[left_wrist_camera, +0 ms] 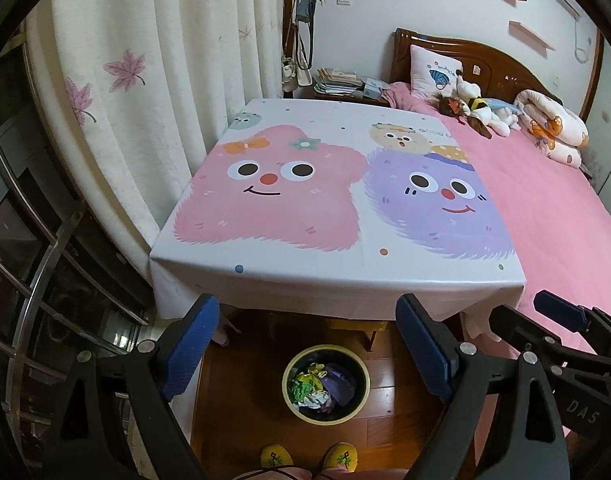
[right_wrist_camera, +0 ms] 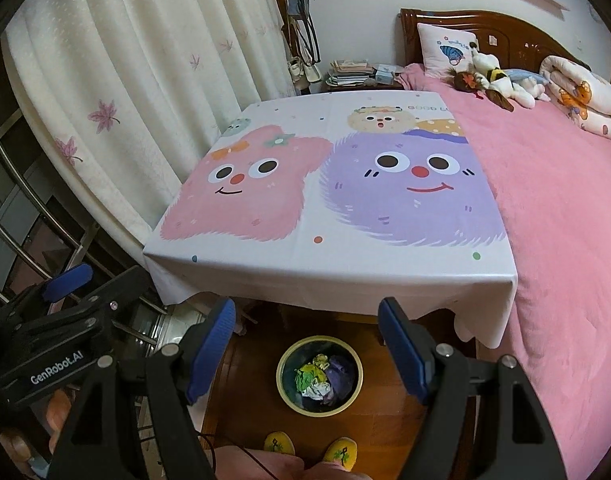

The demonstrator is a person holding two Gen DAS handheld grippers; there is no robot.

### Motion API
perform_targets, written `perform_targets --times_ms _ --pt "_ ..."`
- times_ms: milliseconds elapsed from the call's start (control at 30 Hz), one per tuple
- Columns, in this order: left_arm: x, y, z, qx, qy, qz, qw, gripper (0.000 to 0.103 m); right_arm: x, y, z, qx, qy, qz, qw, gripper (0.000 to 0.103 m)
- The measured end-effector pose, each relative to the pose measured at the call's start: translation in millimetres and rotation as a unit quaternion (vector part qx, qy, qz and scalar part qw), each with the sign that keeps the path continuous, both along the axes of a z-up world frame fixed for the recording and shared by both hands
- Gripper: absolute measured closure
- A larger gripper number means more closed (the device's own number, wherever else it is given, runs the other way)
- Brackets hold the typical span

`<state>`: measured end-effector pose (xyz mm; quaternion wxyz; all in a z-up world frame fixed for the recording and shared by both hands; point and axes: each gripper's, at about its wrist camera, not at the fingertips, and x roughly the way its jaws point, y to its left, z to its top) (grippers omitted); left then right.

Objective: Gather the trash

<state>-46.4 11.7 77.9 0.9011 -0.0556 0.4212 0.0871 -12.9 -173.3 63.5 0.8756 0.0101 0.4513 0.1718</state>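
Trash (left_wrist_camera: 324, 387) lay crumpled inside the bin (left_wrist_camera: 295, 411) on the floor at six o'clock below the table (left_wrist_camera: 337, 280), likely gathered. I held the left gripper (left_wrist_camera: 305, 350) and right gripper (right_wrist_camera: 305, 346) above it, jaws wide and empty.

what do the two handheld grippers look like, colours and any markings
Both are matte black plastic frames with silver screws and two fingers faced with ribbed blue pads. The left gripper shows "GenRobot.AI" in white on its body in the right wrist view; the right gripper shows embossed "DAS" lettering.
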Motion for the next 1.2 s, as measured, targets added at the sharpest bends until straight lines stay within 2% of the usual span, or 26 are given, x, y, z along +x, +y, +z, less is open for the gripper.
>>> perform_targets --times_ms 1200 --pt "21.8 10.6 -15.6 -0.016 0.032 -0.002 0.9994 0.014 17.8 25.9 -10.2 -0.01 0.012 0.005 1.0 0.029"
